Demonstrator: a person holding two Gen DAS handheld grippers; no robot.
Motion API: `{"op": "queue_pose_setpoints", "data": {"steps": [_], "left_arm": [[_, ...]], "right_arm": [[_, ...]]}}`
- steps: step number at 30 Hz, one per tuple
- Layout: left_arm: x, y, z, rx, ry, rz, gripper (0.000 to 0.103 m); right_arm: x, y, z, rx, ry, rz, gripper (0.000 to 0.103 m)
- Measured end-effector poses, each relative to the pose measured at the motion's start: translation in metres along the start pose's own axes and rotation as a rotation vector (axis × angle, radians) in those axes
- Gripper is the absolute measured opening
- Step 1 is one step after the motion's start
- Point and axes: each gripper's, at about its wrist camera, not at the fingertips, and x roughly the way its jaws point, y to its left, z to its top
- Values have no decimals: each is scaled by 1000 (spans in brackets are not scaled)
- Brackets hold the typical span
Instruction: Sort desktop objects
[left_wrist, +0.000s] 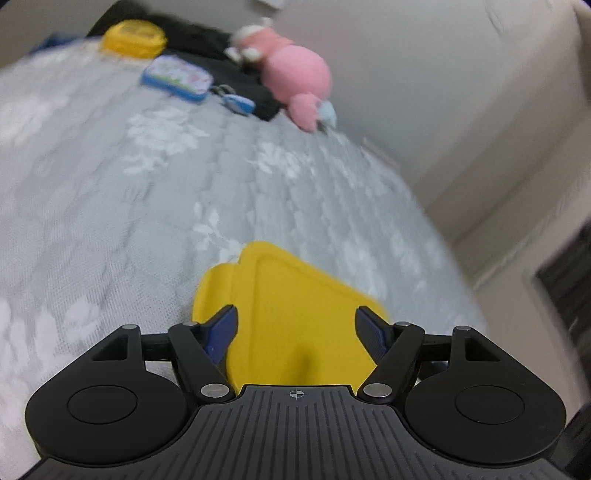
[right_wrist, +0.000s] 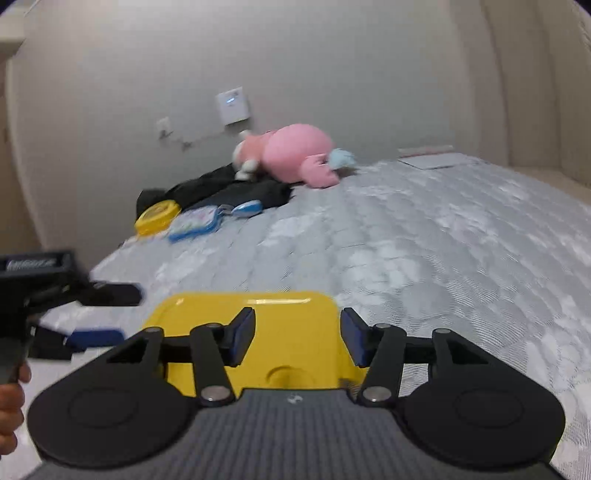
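Note:
A yellow tray (left_wrist: 295, 310) lies on the grey patterned mattress (left_wrist: 147, 206), right under my open, empty left gripper (left_wrist: 296, 325). The tray also shows in the right wrist view (right_wrist: 295, 332), beneath my open, empty right gripper (right_wrist: 297, 332). At the far end lie a yellow round case (left_wrist: 133, 38), a blue tin box (left_wrist: 176, 77), a small blue keyring item (left_wrist: 238, 102) and a pink plush toy (left_wrist: 291, 70). The right wrist view shows them too: case (right_wrist: 157, 217), tin (right_wrist: 195, 221), keyring item (right_wrist: 246, 208), plush (right_wrist: 299, 155).
A black garment (right_wrist: 229, 190) lies under the plush and small items. The left gripper (right_wrist: 96, 314) and the hand holding it show at the left of the right wrist view. White walls (right_wrist: 332, 74) bound the far side; papers (right_wrist: 430, 157) lie at the far right.

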Motion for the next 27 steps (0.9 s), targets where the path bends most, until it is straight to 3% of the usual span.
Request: {"op": "queue_pose_setpoints", "data": {"steps": [3,5,8,12,14,19,27], "left_arm": [[3,-4,-2,44,7,22,75],[5,-2,-1,40,19,24,76],[10,2,0,46,35,56,78],[19,14,3,-4,76,51,79],[22,16,4,-7,84,44,79],[34,20,6,16,98,45,80],[43,9,5,138,88,57,83]], "right_arm": [[5,-3,-3,17,25,-10,50],[7,-11,-3,59,23,-66,50],[17,-34,-4,172,51,-129,58],[36,-67,-13,434,157,-35,58],[45,-73,-14,507,175,24,51],[47,-50,-1,288,50,-7,50],[54,-45,-3,229,79,-82,50]]}}
